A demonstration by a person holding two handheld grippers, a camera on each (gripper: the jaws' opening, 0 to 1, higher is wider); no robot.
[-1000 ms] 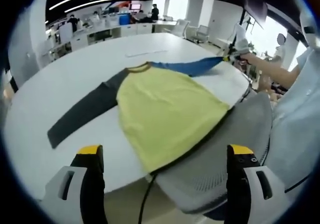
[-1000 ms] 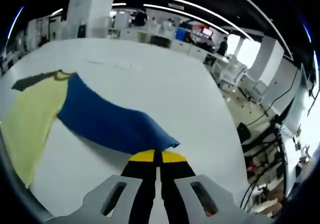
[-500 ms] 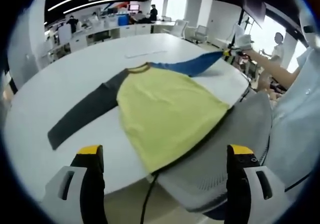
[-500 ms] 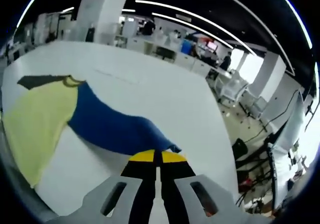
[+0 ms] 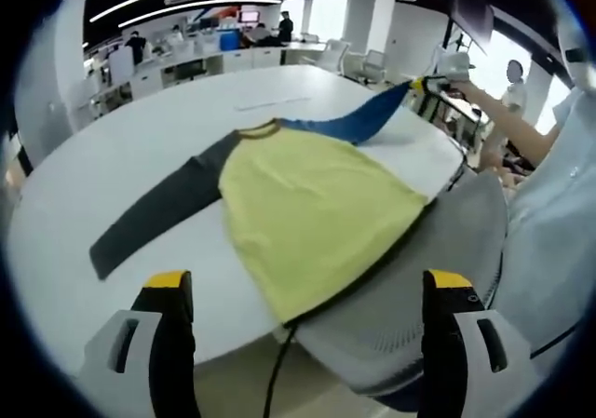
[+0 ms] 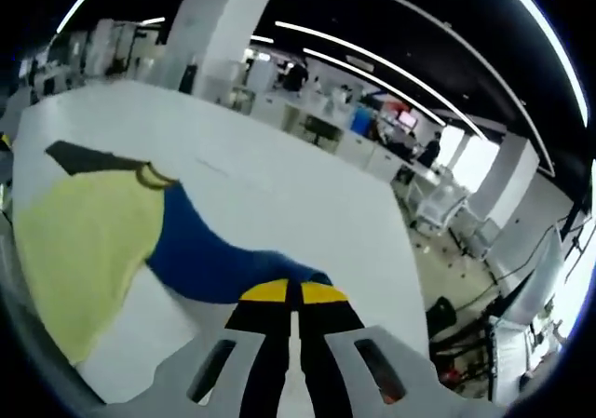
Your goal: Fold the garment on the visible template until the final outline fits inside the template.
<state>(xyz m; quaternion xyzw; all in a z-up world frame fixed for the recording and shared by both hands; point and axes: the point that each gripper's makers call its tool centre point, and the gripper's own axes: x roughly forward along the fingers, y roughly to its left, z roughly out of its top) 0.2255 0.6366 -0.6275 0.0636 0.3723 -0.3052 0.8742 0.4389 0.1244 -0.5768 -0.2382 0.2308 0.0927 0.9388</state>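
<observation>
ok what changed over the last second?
The right gripper, shut on the blue sleeve cuff, has lifted it up off the table. The left gripper stays open and back; the yellow body and dark sleeve lie as before.

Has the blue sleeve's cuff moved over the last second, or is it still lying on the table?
Yes. In the left gripper view the right gripper has raised the blue sleeve cuff off the white table, up and slightly toward the collar.
</observation>
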